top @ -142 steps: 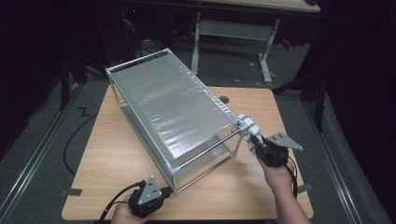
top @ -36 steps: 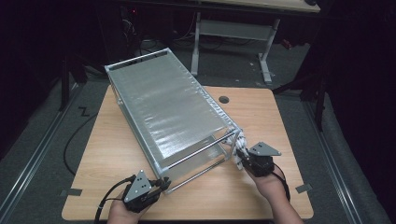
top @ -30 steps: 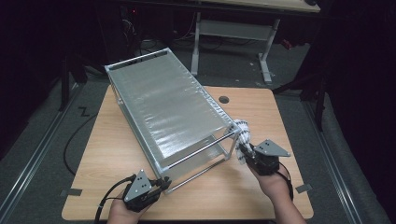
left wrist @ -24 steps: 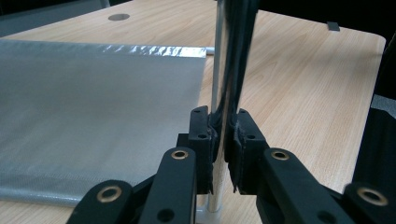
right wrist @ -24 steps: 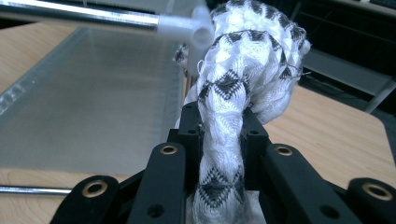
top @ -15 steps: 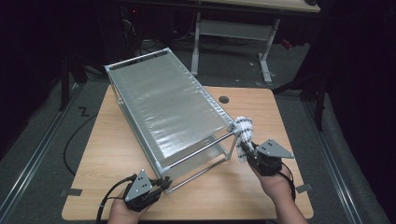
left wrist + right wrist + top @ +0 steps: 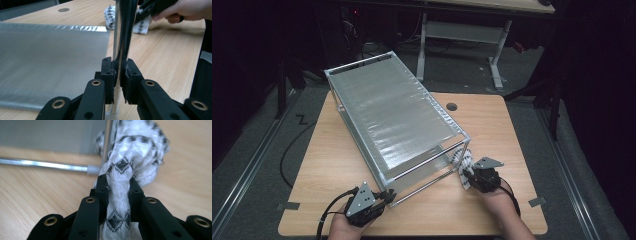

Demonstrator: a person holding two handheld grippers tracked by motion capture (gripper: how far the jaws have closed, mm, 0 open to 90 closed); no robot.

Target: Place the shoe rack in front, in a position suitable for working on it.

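Beside the rack's corner post [image 7: 467, 148] — cloth [image 7: 463, 165] in the right tool [image 7: 468, 173].

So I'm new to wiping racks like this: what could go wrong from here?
The cloth pinched in the right gripper sits against the rack's corner post; it could snag there. The left gripper clamps one thin leg, so a hard wipe might twist or slide the light rack on the table.
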